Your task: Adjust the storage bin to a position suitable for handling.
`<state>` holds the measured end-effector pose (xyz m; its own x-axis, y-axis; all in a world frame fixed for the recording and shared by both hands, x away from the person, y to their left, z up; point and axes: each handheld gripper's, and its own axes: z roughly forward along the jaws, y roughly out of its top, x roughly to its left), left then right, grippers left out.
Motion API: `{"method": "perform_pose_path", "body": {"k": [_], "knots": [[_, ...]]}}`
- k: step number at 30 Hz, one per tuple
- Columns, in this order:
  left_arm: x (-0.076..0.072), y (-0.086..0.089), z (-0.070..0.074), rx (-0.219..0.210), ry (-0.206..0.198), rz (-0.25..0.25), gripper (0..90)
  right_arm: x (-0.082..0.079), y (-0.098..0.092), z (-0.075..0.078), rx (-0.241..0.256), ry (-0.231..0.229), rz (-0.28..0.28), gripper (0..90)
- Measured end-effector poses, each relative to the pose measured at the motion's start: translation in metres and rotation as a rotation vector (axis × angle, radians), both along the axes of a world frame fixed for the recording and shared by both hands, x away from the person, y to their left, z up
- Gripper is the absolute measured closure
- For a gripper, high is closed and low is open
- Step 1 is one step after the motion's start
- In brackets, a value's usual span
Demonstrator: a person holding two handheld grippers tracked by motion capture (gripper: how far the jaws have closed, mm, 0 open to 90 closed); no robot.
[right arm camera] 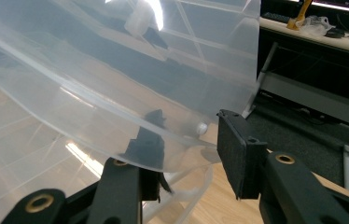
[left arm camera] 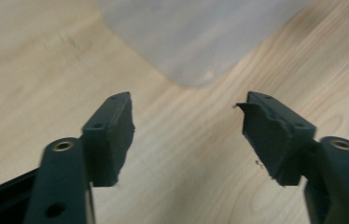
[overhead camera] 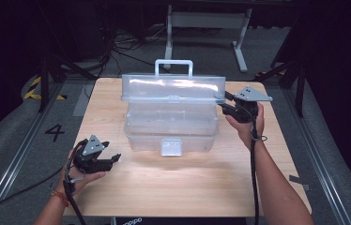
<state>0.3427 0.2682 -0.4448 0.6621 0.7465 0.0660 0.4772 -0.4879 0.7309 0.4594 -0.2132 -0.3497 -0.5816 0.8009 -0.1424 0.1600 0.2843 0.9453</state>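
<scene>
Near the middle of the wooden table [overhead camera: 173, 187] sits a clear plastic toolbox [overhead camera: 170, 125], lid [overhead camera: 172, 89] swung up and standing roughly vertical, white carry handle [overhead camera: 173, 65] sticking out the top and a grey latch [overhead camera: 171, 146] hanging on the front wall. Looks empty as far as I can see, so I'd guess it's pretty light, and that thin see-through plastic probably flexes and feels slick.

Right gripper [overhead camera: 224, 104] is up at the lid's right end. From the right gripper view, the lid's edge [right arm camera: 177, 135] sits between the two jaws, one jaw showing through the plastic behind it, with a visible gap to the other, so it's straddling the edge but not pinching it yet. Honestly the rim there seems like the sensible grab spot, or the handle.

Left gripper [overhead camera: 110, 161] hovers low over bare table just off the box's front-left corner, jaws spread wide, holding nothing.
</scene>
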Motion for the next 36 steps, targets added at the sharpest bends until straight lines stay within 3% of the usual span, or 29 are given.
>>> {"method": "perform_pose_path", "body": {"k": [2,3,6,9,12,15,16,21,36], "knots": [[-0.001,0.002,-0.005,0.016,0.010,0.002,29.8,0.001,-0.001,0.000,0.007,0.000,0.001,63.0],[-0.003,0.005,-0.013,0.030,0.041,0.013,27.7,0.002,-0.001,0.001,0.009,-0.010,-0.003,63.8],[-0.007,0.008,-0.018,0.024,0.061,0.024,26.5,0.003,-0.001,0.003,0.009,-0.015,-0.005,64.0],[-0.009,0.010,-0.022,-0.014,0.082,0.030,23.4,0.008,-0.001,0.007,0.015,-0.013,-0.001,64.3],[-0.008,0.011,-0.024,-0.013,0.074,0.036,23.2,0.010,-0.002,0.009,0.013,-0.013,-0.001,64.6],[-0.006,0.010,-0.034,0.007,0.094,0.048,22.5,0.012,-0.001,0.012,0.000,-0.021,-0.003,65.2],[-0.006,0.010,-0.036,-0.017,0.104,0.048,19.4,0.013,-0.002,0.013,0.000,-0.025,-0.002,66.3],[-0.002,0.012,-0.036,-0.004,0.091,0.048,18.2,0.017,-0.003,0.015,0.042,-0.018,-0.007,68.7],[-0.002,0.011,-0.036,-0.009,0.092,0.050,17.6,0.027,-0.003,0.021,0.045,-0.027,-0.011,69.0]]}}
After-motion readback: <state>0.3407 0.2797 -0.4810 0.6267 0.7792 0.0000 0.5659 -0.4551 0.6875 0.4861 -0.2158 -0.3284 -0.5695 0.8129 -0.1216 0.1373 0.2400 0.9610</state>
